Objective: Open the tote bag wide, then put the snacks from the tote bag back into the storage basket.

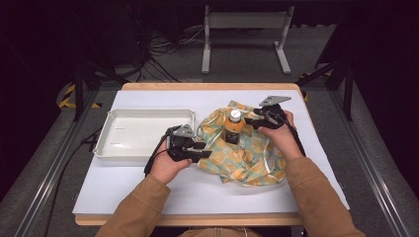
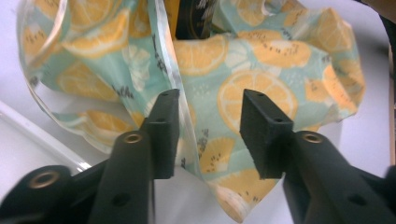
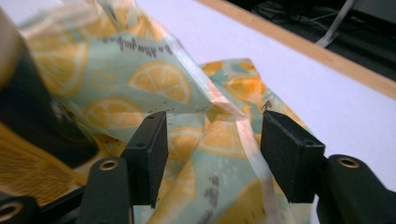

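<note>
In the left gripper view, the left gripper (image 2: 210,135) is seen with its jaws standing apart; a clear-edged fold of the lemon-print bag (image 2: 243,88) runs up between them, close to one black pad, and no pressing on it can be made out. In the right gripper view, the right gripper (image 3: 212,158) is likewise held wide, with a crumpled ridge of the same bag (image 3: 140,84) lying between the pads and not clamped.

The bag (image 1: 244,148) is a thin, glossy plastic film, pale teal, printed with orange and yellow citrus slices and small dark script, with a transparent seam along its edges. It is found on the right half of the table, slumped and wrinkled in loose folds around a bottle (image 1: 233,127). The bottle stands upright in the middle of the bag, with a white cap, an amber neck and a dark label.

In the high view, the left gripper (image 1: 197,150) is placed at the bag's left edge and the right gripper (image 1: 249,120) just beside the bottle on its right. Both hands are sleeved in tan cloth.

A white rectangular tray (image 1: 106,145) with a raised rim lies to the left, near the left gripper. The table (image 1: 148,192) is covered in a smooth white sheet, with a wooden border showing at its edges.
</note>
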Action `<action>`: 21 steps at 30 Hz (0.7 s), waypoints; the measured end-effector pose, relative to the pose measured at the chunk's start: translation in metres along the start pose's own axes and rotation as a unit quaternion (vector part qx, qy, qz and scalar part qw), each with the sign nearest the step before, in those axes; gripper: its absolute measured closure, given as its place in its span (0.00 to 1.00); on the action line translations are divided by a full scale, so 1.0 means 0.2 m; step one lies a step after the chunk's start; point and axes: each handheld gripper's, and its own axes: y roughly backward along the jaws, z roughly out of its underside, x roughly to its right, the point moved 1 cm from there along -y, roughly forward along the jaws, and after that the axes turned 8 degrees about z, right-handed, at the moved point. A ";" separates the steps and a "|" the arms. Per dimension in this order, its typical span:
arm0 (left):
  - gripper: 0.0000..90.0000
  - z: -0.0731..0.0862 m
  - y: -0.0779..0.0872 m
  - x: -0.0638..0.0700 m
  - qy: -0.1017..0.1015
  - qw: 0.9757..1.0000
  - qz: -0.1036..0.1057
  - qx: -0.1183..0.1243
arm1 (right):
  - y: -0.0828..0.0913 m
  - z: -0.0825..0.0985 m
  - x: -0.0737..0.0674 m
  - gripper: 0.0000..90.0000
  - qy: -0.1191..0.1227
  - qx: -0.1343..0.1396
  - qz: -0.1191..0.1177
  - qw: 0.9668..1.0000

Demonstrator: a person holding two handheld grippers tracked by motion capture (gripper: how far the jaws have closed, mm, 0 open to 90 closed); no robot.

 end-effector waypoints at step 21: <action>0.51 -0.19 0.07 0.04 -0.040 0.998 0.010 0.042 | 0.48 0.09 0.05 0.43 -0.073 0.088 -0.036 0.993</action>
